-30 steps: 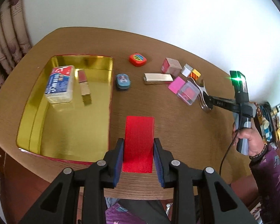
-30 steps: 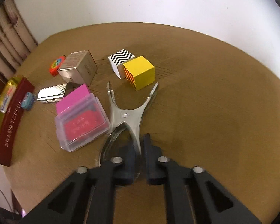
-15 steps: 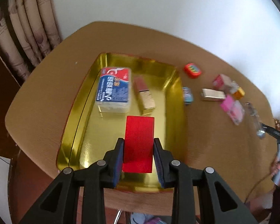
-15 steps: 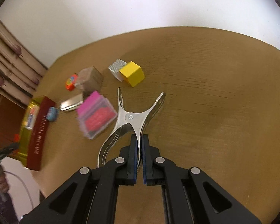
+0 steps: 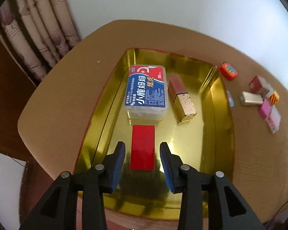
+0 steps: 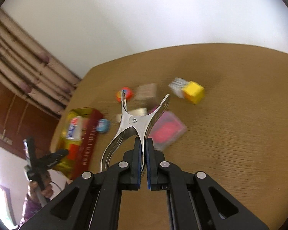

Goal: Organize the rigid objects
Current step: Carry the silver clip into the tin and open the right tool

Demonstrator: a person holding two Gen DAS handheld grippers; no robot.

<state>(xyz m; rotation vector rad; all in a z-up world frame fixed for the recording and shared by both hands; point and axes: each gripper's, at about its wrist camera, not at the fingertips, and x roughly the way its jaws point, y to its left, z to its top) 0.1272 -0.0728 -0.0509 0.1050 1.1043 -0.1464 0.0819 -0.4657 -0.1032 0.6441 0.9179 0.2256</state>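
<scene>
In the gold tray (image 5: 109,103), just before the floss box (image 5: 146,92), we now see the red card (image 5: 143,147) lying free: our left gripper (image 5: 142,156) has released it. Right of the tray, our right gripper (image 6: 142,153) has lifted the metal clamp (image 6: 133,120), still clenched, so it goes in next.

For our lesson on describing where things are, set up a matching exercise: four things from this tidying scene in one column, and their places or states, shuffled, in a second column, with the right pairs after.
Things
1. red card
2. metal clamp
3. yellow cube
4. floss box

Places or states
A. on the table, outside the tray
B. lying in the gold tray, beside a lipstick
C. between the open jaws of the left gripper, over the tray
D. clamped in the right gripper, above the table

Pairs: 1-C, 2-D, 3-A, 4-B
</scene>
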